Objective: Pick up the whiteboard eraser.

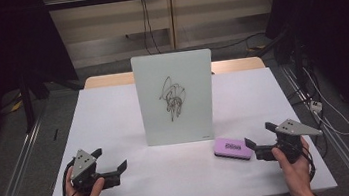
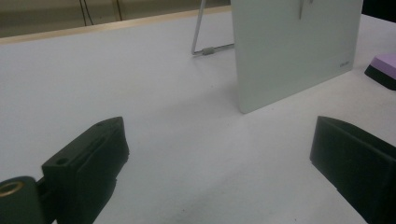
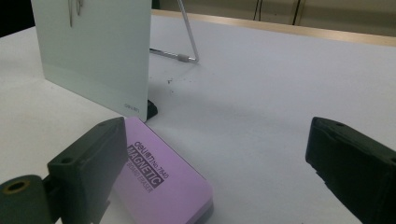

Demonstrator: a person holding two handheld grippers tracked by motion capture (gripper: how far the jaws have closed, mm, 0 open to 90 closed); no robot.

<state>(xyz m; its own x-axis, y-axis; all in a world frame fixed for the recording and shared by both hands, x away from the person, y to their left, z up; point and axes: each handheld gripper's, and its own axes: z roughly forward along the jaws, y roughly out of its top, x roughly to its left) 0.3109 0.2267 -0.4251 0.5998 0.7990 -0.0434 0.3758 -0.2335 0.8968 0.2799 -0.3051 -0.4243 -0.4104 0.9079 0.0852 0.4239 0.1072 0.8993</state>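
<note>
Two tools, both spread wide and holding nothing: left tool (image 1: 111, 162) low over the counter (image 1: 114, 115) at the near left, right tool (image 1: 258, 137) at the near right, just beside the purple eraser (image 1: 231, 149). Eraser lying flat on the counter, just in front of the lower right corner of the upright whiteboard (image 1: 176, 97), near it but seemingly apart from it in the right gripper view. Dark scribble (image 1: 172, 98) at the middle of the board face, still to be wiped, by the look of it.

Likely step in hand: picking up the eraser with the right tool. Best done by straddling the eraser (image 3: 163, 182) across its narrow width, one jaw on each long side, then pinching on the dark base rather than the soft purple top. At present only the near-side jaw over the label; a small shift needed to centre the block in the gap. Worth keeping the jaws level and low, and clear of the board's foot (image 3: 152, 110) and wire stand (image 3: 187, 37). Left tool well placed to steady the board's edge during wiping, since a light standing panel may tip or slide.
</note>
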